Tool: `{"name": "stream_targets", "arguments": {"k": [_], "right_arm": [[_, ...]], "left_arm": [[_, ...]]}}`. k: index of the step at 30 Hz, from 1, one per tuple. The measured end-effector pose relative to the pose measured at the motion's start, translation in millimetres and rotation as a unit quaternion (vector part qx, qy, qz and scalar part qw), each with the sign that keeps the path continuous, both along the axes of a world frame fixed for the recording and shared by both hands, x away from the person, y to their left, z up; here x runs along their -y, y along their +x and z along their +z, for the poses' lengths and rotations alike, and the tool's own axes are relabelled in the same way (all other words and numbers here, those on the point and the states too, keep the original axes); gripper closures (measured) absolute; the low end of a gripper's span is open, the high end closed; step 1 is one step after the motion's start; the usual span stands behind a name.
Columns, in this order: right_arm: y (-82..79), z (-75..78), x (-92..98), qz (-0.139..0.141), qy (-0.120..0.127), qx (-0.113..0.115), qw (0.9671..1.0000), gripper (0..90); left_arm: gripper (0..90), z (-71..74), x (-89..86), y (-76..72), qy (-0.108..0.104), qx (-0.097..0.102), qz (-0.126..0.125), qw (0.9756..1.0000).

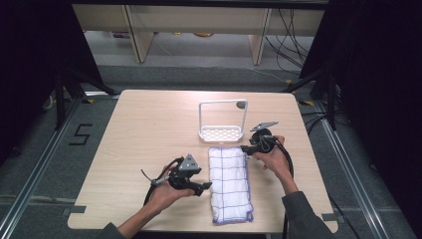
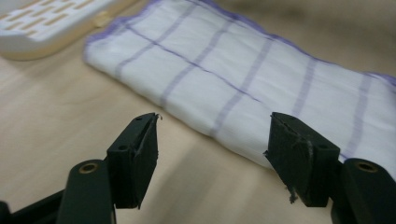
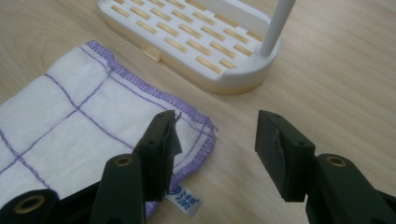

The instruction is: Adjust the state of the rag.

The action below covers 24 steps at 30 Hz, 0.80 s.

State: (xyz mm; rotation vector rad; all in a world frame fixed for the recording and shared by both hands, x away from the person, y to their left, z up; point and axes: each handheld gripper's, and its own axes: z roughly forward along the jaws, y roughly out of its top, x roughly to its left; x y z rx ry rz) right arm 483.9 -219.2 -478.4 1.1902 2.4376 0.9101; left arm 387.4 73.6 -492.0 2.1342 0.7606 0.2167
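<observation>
Your left gripper (image 1: 205, 187) sits just off the left long edge of the folded cloth (image 1: 229, 183), low over the table (image 1: 149, 124) toward its near edge. Its jaws stand apart with nothing between them; in the left gripper view bare wood shows in the gap and the cloth (image 2: 243, 79) lies just past the tips, untouched.

Your right gripper (image 1: 245, 148) is at the cloth's far right corner, between the cloth and the white rack (image 1: 222, 122). Jaws also apart, holding nothing. In the right gripper view the purple-hemmed corner of the cloth (image 3: 84, 126) lies under and beside the left jaw, with a small label (image 3: 184, 201) sticking out from the hem; whether that jaw touches the fabric you cannot tell. The other jaw hangs over bare table.

The cloth is white with purple grid lines, folded into a long strip, lying flat. It runs from just in front of the rack down to near the table's near edge, right of centre. The rack (image 3: 196, 42) stands upright with its slotted base and tall loop frame, close to the cloth's far end but not touching it.
</observation>
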Motion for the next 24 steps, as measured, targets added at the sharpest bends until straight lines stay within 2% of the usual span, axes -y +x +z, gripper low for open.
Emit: {"name": "stream_targets", "arguments": {"k": [1, 2, 3, 4, 5, 6, 11, 13, 14, 16, 18, 19, 20, 22, 23, 24], "right_arm": [[-0.6, -0.2, -2.3, -0.004, 0.004, -0.012, 0.9999, 48.6], [0.9, -3.0, -3.4, 0.001, 0.003, -0.004, 1.0000, 48.2], [1.1, -3.2, -6.3, -0.001, 0.005, -0.013, 0.9999, 47.0], [2.2, -5.2, -6.7, 0.001, 0.000, -0.004, 1.0000, 46.5], [2.8, -5.6, -7.5, 0.002, 0.004, -0.010, 0.9999, 46.0], [3.1, -4.7, -7.3, 0.002, -0.004, -0.017, 0.9998, 45.5], [6.8, -9.0, -5.3, 0.002, -0.005, -0.016, 0.9999, 44.1], [6.9, -9.4, -6.0, -0.004, -0.001, -0.017, 0.9998, 44.2], [7.9, -10.0, -5.8, -0.005, -0.003, -0.016, 0.9999, 44.1], [8.5, -10.3, -5.7, -0.002, -0.001, -0.016, 0.9999, 44.1], [9.4, -12.5, -6.6, 0.001, -0.001, -0.005, 1.0000, 44.1], [9.4, -12.5, -6.6, 0.001, -0.001, -0.005, 1.0000, 44.1], [8.8, -10.9, -7.6, 0.001, -0.001, -0.015, 0.9999, 44.1], [9.1, -12.5, -10.7, 0.004, -0.001, -0.015, 0.9999, 43.8], [9.8, -15.1, -11.9, 0.006, -0.001, -0.005, 1.0000, 43.5], [9.1, -16.1, -16.1, 0.010, -0.005, -0.018, 0.9998, 43.2]], "left_arm": [[33.0, -1.3, 0.1, 7.5, 0.003, 0.001, 0.004, 1.0000], [33.0, -2.8, 0.6, 14.2, 0.007, 0.006, 0.013, 0.9999], [32.8, -4.9, 2.1, 25.1, 0.004, 0.009, 0.028, 0.9996], [32.8, -6.0, 3.2, 31.6, 0.004, 0.007, 0.028, 0.9996], [32.7, -6.0, 3.2, 31.6, 0.004, 0.007, 0.028, 0.9996], [32.7, -7.2, 4.8, 37.4, 0.004, 0.008, 0.033, 0.9994], [32.2, -10.9, 13.8, 64.9, 0.003, 0.009, 0.048, 0.9988], [32.1, -11.7, 15.0, 68.8, -0.001, 0.011, 0.054, 0.9985], [31.6, -14.2, 18.3, 76.5, -0.006, 0.000, 0.052, 0.9987], [30.5, -15.6, 20.9, 79.8, -0.005, -0.006, 0.049, 0.9988], [30.3, -19.1, 25.6, 84.4, -0.003, -0.008, 0.049, 0.9988], [30.2, -19.1, 25.6, 84.4, -0.003, -0.008, 0.049, 0.9988], [30.2, -21.4, 27.1, 85.7, -0.005, -0.010, 0.054, 0.9985], [30.6, -24.4, 29.2, 86.5, 0.010, -0.010, 0.049, 0.9987], [30.9, -25.2, 29.6, 86.4, 0.015, -0.006, 0.047, 0.9988], [31.4, -24.7, 30.1, 86.7, 0.015, -0.003, 0.048, 0.9987]]}}
